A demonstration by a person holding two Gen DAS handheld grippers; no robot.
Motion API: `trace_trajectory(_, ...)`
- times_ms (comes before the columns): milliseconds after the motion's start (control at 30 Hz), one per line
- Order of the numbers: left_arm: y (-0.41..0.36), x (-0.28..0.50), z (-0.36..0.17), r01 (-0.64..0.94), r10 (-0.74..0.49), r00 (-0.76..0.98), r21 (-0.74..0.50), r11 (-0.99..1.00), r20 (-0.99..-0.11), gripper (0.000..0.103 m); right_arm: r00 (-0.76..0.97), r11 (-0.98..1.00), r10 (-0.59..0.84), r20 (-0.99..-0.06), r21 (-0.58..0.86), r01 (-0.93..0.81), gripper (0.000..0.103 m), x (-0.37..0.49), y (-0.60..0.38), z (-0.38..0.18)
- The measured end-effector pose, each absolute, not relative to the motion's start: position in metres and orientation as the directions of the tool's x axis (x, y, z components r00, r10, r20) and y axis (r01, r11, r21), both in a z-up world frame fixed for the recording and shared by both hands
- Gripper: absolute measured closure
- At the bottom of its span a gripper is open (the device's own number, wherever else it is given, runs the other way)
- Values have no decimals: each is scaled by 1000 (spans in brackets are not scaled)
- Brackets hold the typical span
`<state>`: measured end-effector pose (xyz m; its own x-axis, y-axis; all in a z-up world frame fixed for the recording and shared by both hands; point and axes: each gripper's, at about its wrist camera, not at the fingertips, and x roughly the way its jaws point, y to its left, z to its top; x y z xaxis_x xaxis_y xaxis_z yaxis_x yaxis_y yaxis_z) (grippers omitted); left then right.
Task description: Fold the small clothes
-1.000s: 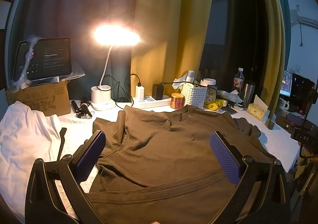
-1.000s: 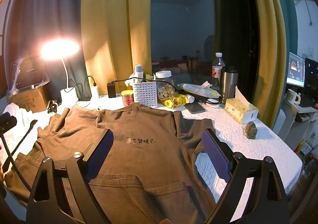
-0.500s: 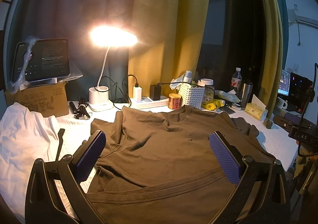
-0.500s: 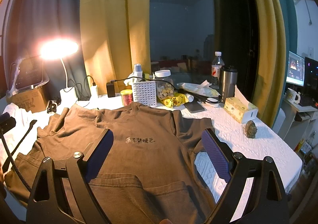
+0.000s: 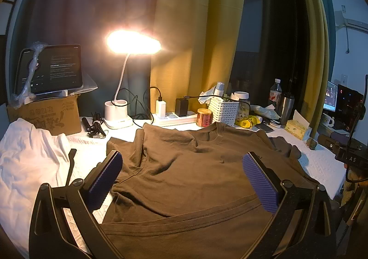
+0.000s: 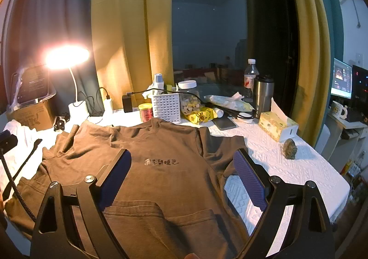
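Note:
A brown T-shirt (image 5: 184, 167) lies spread on the white tablecloth, collar at the far side, hem folded up near me. It also shows in the right wrist view (image 6: 161, 180), with small printed characters on the chest. My left gripper (image 5: 181, 164) is open and empty, hovering above the shirt's lower left part. My right gripper (image 6: 181, 162) is open and empty, hovering above the shirt's lower right part; its right finger (image 6: 248, 178) sits over the shirt's right sleeve edge.
A white garment (image 5: 27, 162) lies at the left. Along the back stand a cardboard box (image 5: 46, 114) with a tablet, a lit desk lamp (image 5: 117, 111), a power strip, a white basket (image 6: 166, 105), a steel tumbler (image 6: 263, 95) and a tissue box (image 6: 277, 126).
Both grippers have drifted slightly, and the left wrist view has tilted up a little. The shirt has not moved. Both grippers stay open.

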<state>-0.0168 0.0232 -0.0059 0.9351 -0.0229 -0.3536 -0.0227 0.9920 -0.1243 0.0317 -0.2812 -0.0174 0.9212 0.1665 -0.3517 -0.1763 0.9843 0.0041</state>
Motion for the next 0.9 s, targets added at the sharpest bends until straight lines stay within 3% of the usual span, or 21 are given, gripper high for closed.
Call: trace_trajectory(900,18,17,-8,-23,-27,912,-115,993,-410,0,895,985,167,-413,24,-173,11,55,-291,-28)
